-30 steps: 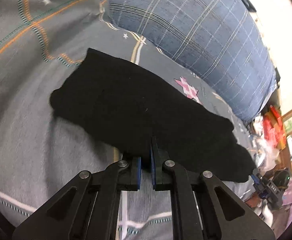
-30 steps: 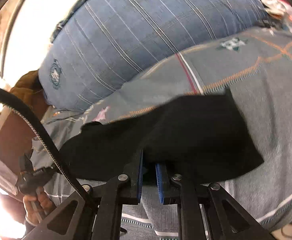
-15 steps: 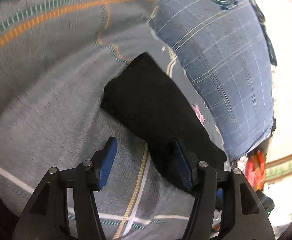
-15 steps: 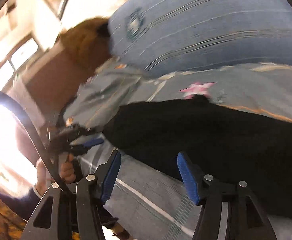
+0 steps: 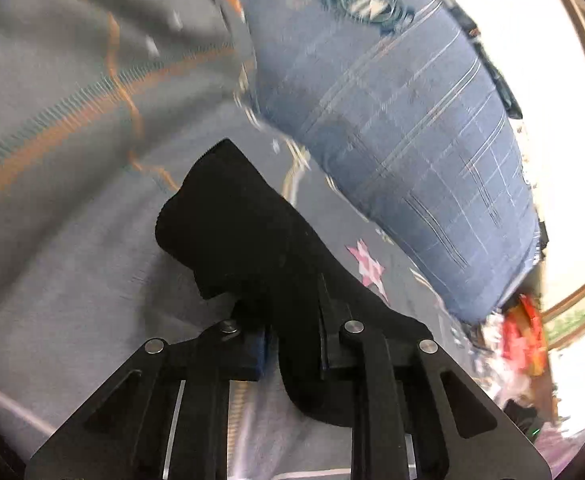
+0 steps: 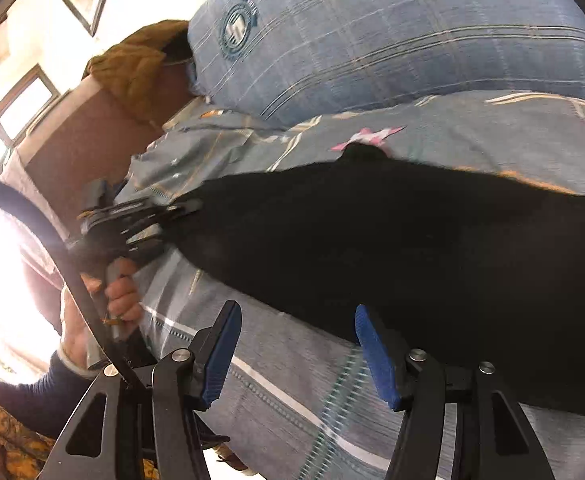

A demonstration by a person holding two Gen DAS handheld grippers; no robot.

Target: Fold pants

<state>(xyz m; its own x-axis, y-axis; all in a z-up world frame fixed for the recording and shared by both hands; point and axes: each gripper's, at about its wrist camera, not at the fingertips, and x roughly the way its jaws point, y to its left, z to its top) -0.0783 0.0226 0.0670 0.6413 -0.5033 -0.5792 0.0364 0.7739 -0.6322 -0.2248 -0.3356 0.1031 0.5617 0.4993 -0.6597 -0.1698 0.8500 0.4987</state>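
The black pants (image 5: 252, 232) lie folded in a long strip on the grey patterned bedspread (image 5: 60, 208). My left gripper (image 5: 292, 352) is shut on the near end of the pants, with a thick fold of cloth pinched between its jaws. In the right wrist view the pants (image 6: 412, 248) stretch across the bed, and the left gripper (image 6: 176, 210) holds their far left end. My right gripper (image 6: 296, 352) is open and empty, with its blue pads (image 6: 372, 356) at the near edge of the pants.
A large blue plaid pillow (image 5: 392, 120) lies along the far side of the bed, also in the right wrist view (image 6: 372, 40). A brown headboard (image 6: 84, 140) with a mustard cloth stands at the left. Red clutter (image 5: 520, 340) lies beyond the bed.
Both grippers let go of the pants and opened. The left gripper then moved to the end of the strip and shut on it. The right gripper stays open near the pants' edge.
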